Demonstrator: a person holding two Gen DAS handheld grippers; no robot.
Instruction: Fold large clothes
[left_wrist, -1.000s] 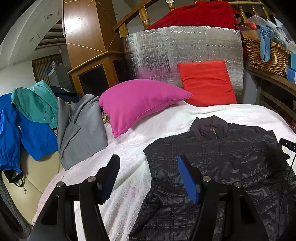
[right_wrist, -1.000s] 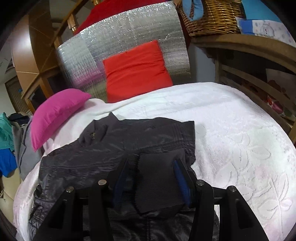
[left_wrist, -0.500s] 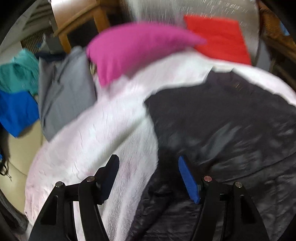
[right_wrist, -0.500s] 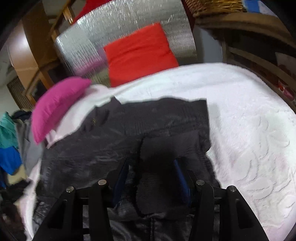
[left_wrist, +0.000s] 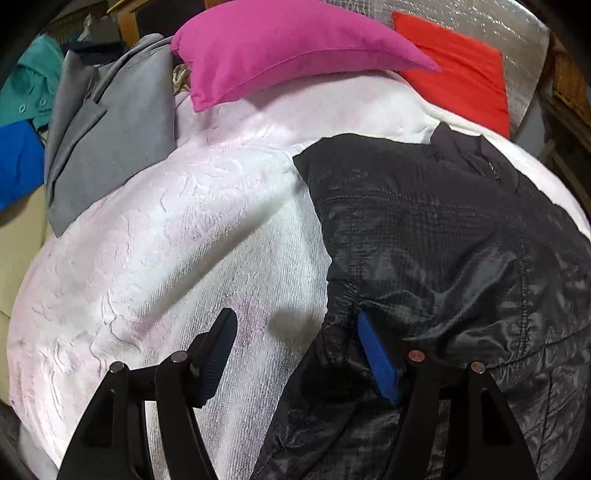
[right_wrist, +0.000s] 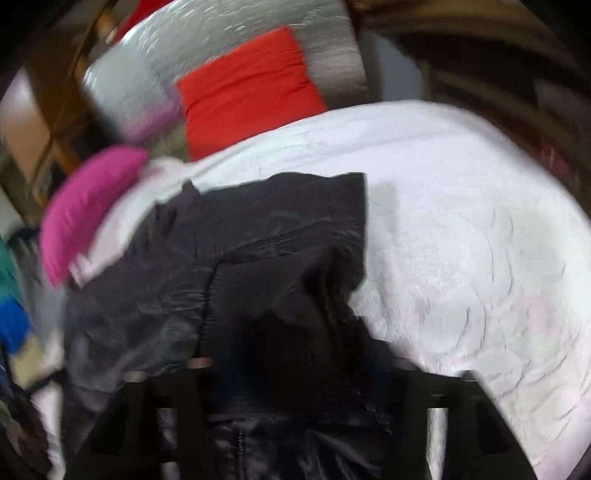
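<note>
Black quilted jacket (left_wrist: 443, 229): spread flat on white textured bedspread (left_wrist: 166, 240), collar toward the pillows, front zip visible at the near edge in the right wrist view.

Left gripper (left_wrist: 295, 350): jaws spread wide, low over the jacket's left edge; blue pad (left_wrist: 376, 362) touching the jacket fabric, black pad (left_wrist: 218, 350) over bare bedspread; nothing pinched.

Right gripper (right_wrist: 295, 369): jaws closing, a dark fold of jacket (right_wrist: 280, 266) between them; fingertips lost in blur and dark cloth, so contact with the fold not certain.

Magenta pillow (left_wrist: 288, 48): at the head of the bed, just beside red cushion (left_wrist: 461, 70).

Grey coat (left_wrist: 107, 136): draped at the bed's left side.

Teal garment (left_wrist: 26, 88) and blue garment (left_wrist: 16, 162): beyond the grey coat, far left.
</note>
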